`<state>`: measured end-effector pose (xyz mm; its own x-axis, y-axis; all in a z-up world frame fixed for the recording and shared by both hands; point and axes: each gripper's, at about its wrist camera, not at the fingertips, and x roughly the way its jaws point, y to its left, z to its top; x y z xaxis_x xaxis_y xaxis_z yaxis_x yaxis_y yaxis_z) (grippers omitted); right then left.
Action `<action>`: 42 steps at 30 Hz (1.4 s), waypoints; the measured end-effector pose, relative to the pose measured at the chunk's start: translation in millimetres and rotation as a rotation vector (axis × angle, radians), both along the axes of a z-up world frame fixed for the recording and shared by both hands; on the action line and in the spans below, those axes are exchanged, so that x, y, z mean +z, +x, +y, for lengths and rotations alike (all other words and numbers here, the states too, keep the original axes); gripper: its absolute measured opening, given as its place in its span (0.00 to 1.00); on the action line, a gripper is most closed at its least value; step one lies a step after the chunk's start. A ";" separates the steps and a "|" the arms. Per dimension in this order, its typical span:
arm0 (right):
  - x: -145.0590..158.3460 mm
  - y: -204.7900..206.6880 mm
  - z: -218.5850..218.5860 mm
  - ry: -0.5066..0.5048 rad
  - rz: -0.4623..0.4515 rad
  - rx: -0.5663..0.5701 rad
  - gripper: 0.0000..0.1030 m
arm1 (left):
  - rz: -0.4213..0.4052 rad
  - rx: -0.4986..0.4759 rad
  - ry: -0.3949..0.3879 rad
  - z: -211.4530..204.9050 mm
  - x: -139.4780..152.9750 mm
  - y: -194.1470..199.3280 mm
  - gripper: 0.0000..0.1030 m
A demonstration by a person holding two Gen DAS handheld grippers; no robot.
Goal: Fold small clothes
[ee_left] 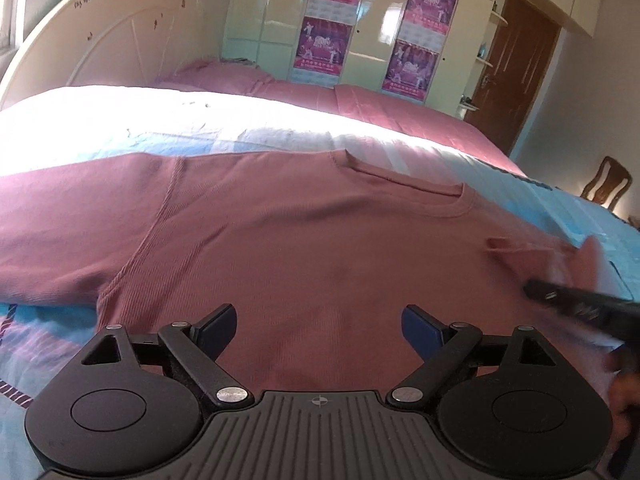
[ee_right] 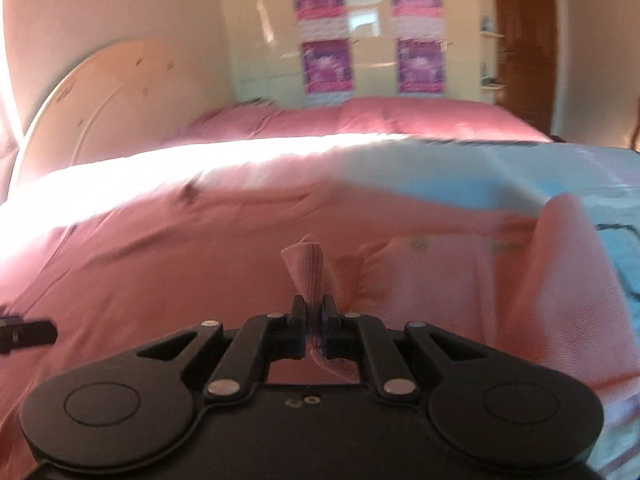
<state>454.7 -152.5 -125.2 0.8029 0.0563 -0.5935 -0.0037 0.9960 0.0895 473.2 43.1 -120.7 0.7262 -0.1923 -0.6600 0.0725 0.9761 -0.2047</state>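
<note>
Clamped between the nearly closed jaws of the right gripper is a bunched fold of a pink shirt, the pinched cloth standing up in a small curl just beyond the fingertips. From that pinch, a lifted part of the garment is seen draped away to the right in the right wrist view, its paler underside turned up and a raised fold standing at the far right. The rest of the shirt is spread flat on a bed covered by a light blue patterned sheet, with its neckline and one sleeve seam shown in the left wrist view. The left gripper is held spread wide above the chest of the shirt, with nothing between its blue pads and no cloth grasped. At the right edge of that view, the dark tip of the other gripper is caught, blurred, beside a raised pink corner of the shirt. Beyond the sheet, a pink bedspread is laid across the far side of the bed, backed by a cream headboard, pale wardrobe doors hung with purple posters and a brown door.
</note>
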 end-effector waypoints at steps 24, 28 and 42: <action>20.7 -88.7 -119.2 0.055 -0.069 -0.543 0.09 | 0.014 -0.267 -0.159 -142.2 -30.0 73.0 0.06; 19.1 -92.7 -138.7 0.078 -0.071 -0.603 0.10 | -0.160 -0.198 -0.153 -117.2 3.8 54.2 0.06; 16.2 -84.6 -117.6 0.102 -0.037 -0.445 0.24 | -0.122 0.007 -0.123 -21.8 -14.7 34.4 0.06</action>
<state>370.1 -270.1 -109.0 0.7829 -0.2421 -0.5731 0.4173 0.8876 0.1951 507.6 21.4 -135.5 0.8012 -0.2611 -0.5385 0.0977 0.9448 -0.3128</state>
